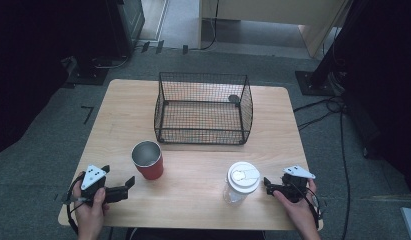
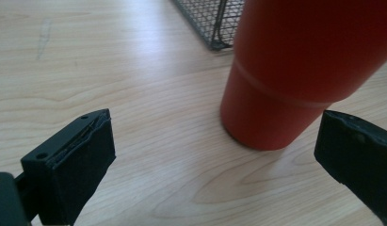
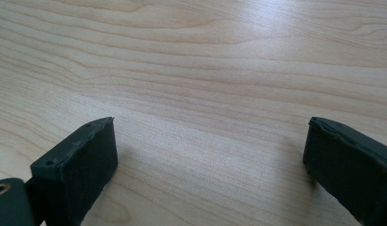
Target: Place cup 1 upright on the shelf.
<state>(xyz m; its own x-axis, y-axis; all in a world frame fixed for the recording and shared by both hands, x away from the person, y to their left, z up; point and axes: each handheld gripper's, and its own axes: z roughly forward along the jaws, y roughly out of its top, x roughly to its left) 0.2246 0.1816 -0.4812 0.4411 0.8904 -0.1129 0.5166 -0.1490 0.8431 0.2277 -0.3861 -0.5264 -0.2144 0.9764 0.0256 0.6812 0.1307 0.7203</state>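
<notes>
A: Where do things stand?

B: The red cup (image 1: pixel 147 160) stands upright on the table (image 1: pixel 203 200), just in front of the wire basket (image 1: pixel 203 107). The left gripper (image 1: pixel 122 186) is near it, at its lower left, jaws spread wide with nothing between them and aimed toward the cup's base.

A: And the right one?

B: The right gripper (image 1: pixel 268 185) sits just beside the lidded tumbler (image 1: pixel 241 182), at its right, jaws wide as well, empty. In its own view, bare wood lies between the pads (image 3: pixel 78 169).

A: How do you think the cup will handle?

B: It has a shiny metal lining, so I'd judge it stiff and not fragile, fairly light while empty. The painted wall looks smooth and tapers downward, so it could slip. I'd take it across the middle of the wall, above the thin ring, squarely from both sides.

A: What does the left gripper view add?

B: It brings the cup (image 2: pixel 299 70) up close: that ring around the wall, the foot on the wood, and a corner of the basket (image 2: pixel 214 23) behind it. The cup sits off to the right of the gap rather than centred. The high view gives the open mouth, the steel inside, and the tumbler's white lid.
</notes>
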